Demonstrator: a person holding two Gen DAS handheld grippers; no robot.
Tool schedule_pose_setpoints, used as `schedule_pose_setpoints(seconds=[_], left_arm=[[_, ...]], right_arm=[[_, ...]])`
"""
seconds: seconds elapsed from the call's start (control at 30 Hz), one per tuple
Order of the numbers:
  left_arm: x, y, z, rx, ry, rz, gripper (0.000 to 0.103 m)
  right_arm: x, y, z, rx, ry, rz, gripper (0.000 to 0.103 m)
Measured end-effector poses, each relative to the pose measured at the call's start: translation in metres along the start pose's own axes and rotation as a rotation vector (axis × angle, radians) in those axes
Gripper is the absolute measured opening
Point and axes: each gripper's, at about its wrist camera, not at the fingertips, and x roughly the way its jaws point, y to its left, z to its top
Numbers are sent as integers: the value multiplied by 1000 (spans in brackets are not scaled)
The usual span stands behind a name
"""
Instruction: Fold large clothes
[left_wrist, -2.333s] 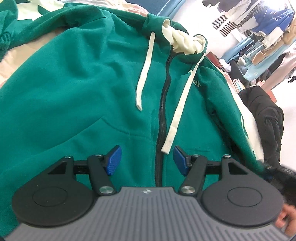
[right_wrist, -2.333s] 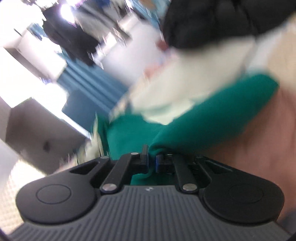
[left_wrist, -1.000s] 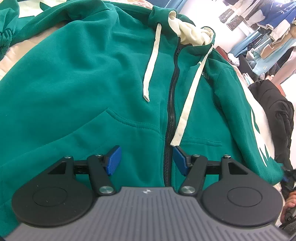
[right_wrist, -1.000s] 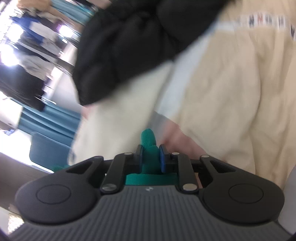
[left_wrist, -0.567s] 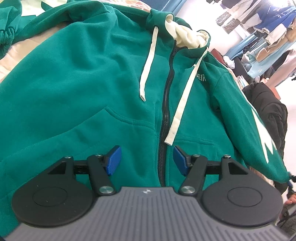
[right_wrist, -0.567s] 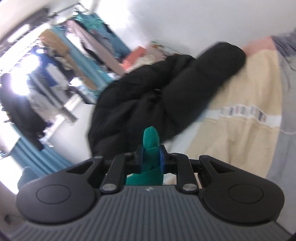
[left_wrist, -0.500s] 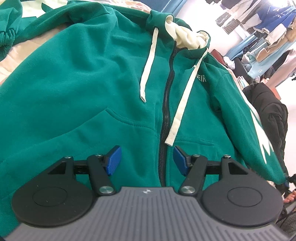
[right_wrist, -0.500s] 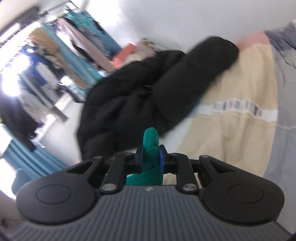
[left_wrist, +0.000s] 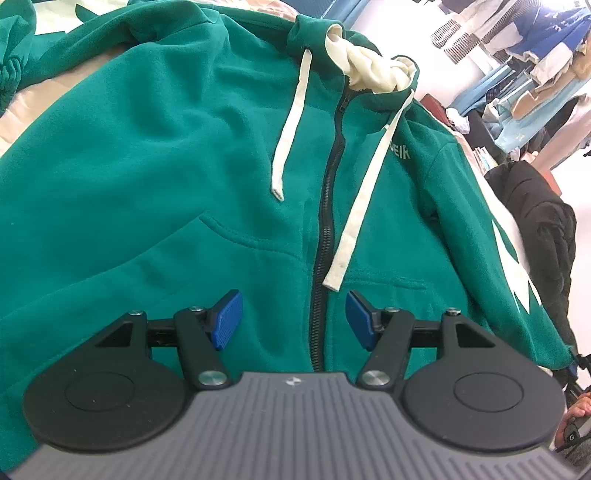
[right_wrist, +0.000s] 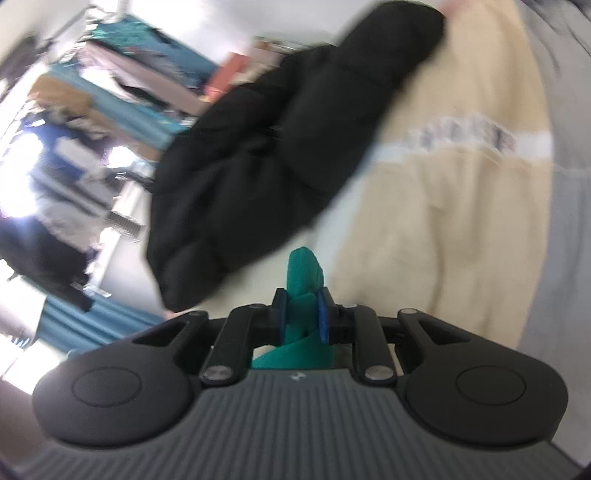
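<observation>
Two views: the left wrist first, then the right wrist.
Left wrist, hoodie: a big green hoodie (left_wrist: 155, 155) lies flat and face up, and it fills most of this view.
Left wrist, zipper: a dark zipper (left_wrist: 327, 229) runs down the middle of the hoodie, and it is zipped shut.
Left wrist, strings: two cream strings (left_wrist: 291, 122) hang from the hood down the hoodie's front, one on each side of the zipper.
Left wrist, hood: the hood (left_wrist: 362, 70) sits bunched at the far end of the hoodie, with cream cloth inside.
Left wrist, sleeve: one sleeve (left_wrist: 491, 258) of the hoodie reaches out to the right, with a cream shape on it.
Left wrist, left gripper: the left gripper (left_wrist: 291, 319) hangs over the low part of the hoodie, right above the zipper. Its blue jaws are spread wide and hold nothing.
Left wrist, black coat: a black coat (left_wrist: 543, 229) lies just past the hoodie's right sleeve.
Right wrist, right gripper: the right gripper (right_wrist: 303, 312) has its jaws pressed on a bit of green hoodie cloth (right_wrist: 303, 277) that sticks up between them.
Right wrist, black coat: the same black coat (right_wrist: 280, 147) sits beyond the pinched hoodie cloth, blurry.
Right wrist, tan cloth: a tan cloth (right_wrist: 454, 206) lies to the right of the pinched hoodie cloth, also blurry.
</observation>
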Motion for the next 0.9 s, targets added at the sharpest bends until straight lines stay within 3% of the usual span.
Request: schedule_pose_setpoints(seconds=[0.27,0.5,0.67,0.9], left_arm=[[-16,6,9,-41,-37,-51,67],[-35,20,23,-101,-88,-90,67],[-55,38,34,-163,-135,-116,67],[-80,73,47,-260,-206,-102,67]], right_arm=[[-59,104,-15,-177,-89,230,19],[-107,211,-55,-296,6,476,19],[-143,258,-130,-420,111,592,19],[-164,243,-263,-521,324,624,19]])
